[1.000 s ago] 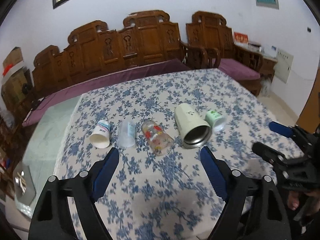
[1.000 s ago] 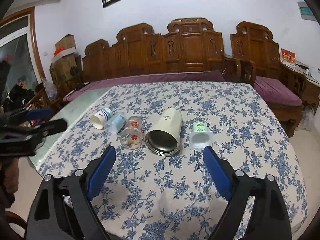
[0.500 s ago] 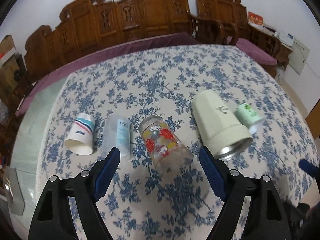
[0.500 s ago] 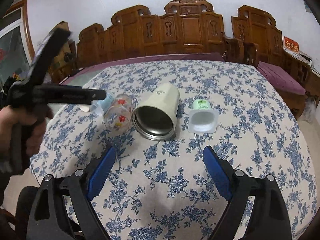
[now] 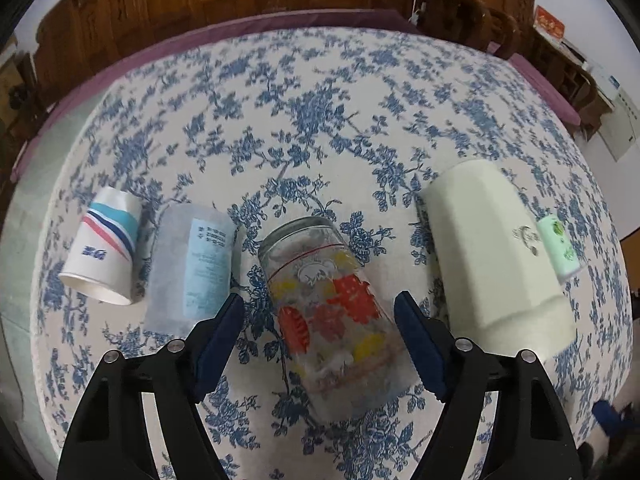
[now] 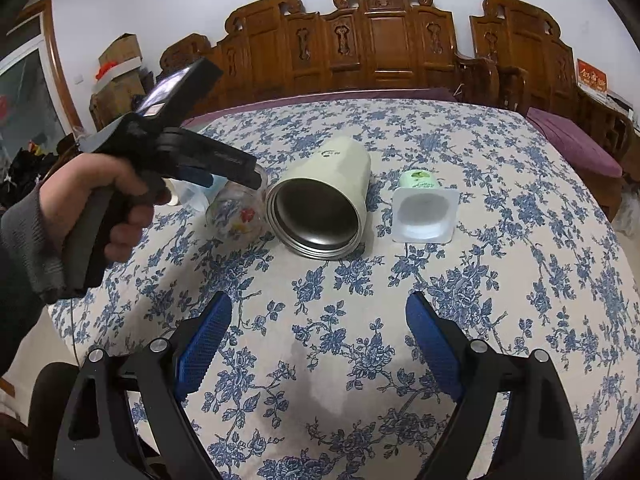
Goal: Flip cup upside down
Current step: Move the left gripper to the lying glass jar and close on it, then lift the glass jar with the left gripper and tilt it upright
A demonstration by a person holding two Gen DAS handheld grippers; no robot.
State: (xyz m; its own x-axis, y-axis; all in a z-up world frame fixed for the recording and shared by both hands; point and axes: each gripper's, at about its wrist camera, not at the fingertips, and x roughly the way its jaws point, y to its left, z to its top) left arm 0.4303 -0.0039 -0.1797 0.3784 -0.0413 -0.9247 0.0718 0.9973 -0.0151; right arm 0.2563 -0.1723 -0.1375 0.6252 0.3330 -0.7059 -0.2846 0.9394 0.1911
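Several cups lie on their sides in a row on the flowered tablecloth [image 5: 320, 128]. From the left: a white paper cup [image 5: 104, 252] with stripes, a clear plastic cup [image 5: 192, 272], a printed glass [image 5: 332, 312], a big cream steel-lined tumbler [image 5: 496, 248] and a small green yogurt cup [image 5: 560, 248]. My left gripper [image 5: 320, 320] is open, its jaws straddling the glass's open end without touching. In the right wrist view the left gripper [image 6: 236, 166] hovers over the glass [image 6: 236, 216]. My right gripper [image 6: 316, 320] is open and empty, short of the tumbler [image 6: 324, 204] and yogurt cup [image 6: 424, 212].
Carved wooden benches [image 6: 380, 44] with purple cushions stand along the table's far side. A side bench [image 6: 576, 148] stands at the right. Boxes [image 6: 120, 60] are stacked at the far left. The table's near edge lies below my right gripper.
My left gripper has moved forward and down over the printed glass, now between its jaws. My right gripper has edged closer to the tumbler. The cups have not moved.
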